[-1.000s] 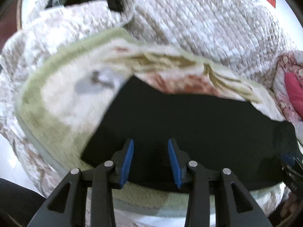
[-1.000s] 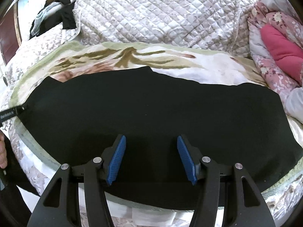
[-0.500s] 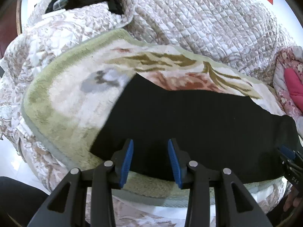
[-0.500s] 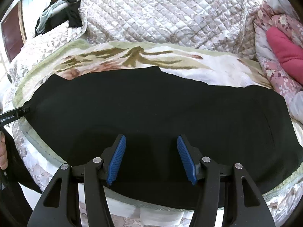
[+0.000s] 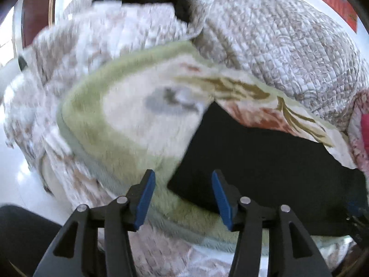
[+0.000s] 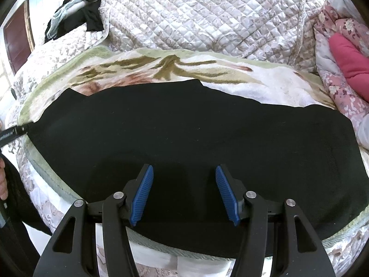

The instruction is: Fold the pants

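The black, soft knit pants [image 6: 196, 133] lie spread flat across a plush green-bordered floral blanket [image 6: 265, 80] on the bed. The left gripper [image 5: 183, 190] hangs over their left end with jaws opening and nothing between them, and the right gripper [image 6: 184, 185] hovers apart and empty above the near edge. The cloth looks light and limp (likely to sag and cling to the pile), so pinching a hem or corner at an edge seems best.

Quilted sofa [image 6: 207, 18], floral blanket [image 6: 161, 67]

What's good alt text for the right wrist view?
Black pants lie spread flat across a floral blanket on a quilted bed. The right gripper hovers above their near edge, blue pads apart, gripping nothing.
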Demonstrator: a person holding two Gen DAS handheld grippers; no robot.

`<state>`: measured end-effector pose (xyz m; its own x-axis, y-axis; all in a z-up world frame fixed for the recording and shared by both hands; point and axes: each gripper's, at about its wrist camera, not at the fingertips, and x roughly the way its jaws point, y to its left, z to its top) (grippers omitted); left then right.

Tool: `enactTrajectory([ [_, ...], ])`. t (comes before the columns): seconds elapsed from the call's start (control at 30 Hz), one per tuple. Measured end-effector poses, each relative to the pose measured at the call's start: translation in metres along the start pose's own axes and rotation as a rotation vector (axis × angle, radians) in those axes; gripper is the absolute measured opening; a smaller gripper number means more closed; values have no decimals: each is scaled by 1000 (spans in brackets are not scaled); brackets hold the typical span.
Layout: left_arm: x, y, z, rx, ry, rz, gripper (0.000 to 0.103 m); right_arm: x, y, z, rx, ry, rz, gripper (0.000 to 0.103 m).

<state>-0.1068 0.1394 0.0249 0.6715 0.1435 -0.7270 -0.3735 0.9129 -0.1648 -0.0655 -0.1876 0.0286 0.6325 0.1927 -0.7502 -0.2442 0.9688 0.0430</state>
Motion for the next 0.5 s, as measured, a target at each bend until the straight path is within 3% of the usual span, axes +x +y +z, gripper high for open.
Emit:
enactTrajectory([
  [0.37,-5,3,-10,-59,23,-113,55,3,4,1,-10,1,-2,57],
  [0.5,0,3,-9,-70,33,-123,56,3,3,1,-9,1,-1,57],
])
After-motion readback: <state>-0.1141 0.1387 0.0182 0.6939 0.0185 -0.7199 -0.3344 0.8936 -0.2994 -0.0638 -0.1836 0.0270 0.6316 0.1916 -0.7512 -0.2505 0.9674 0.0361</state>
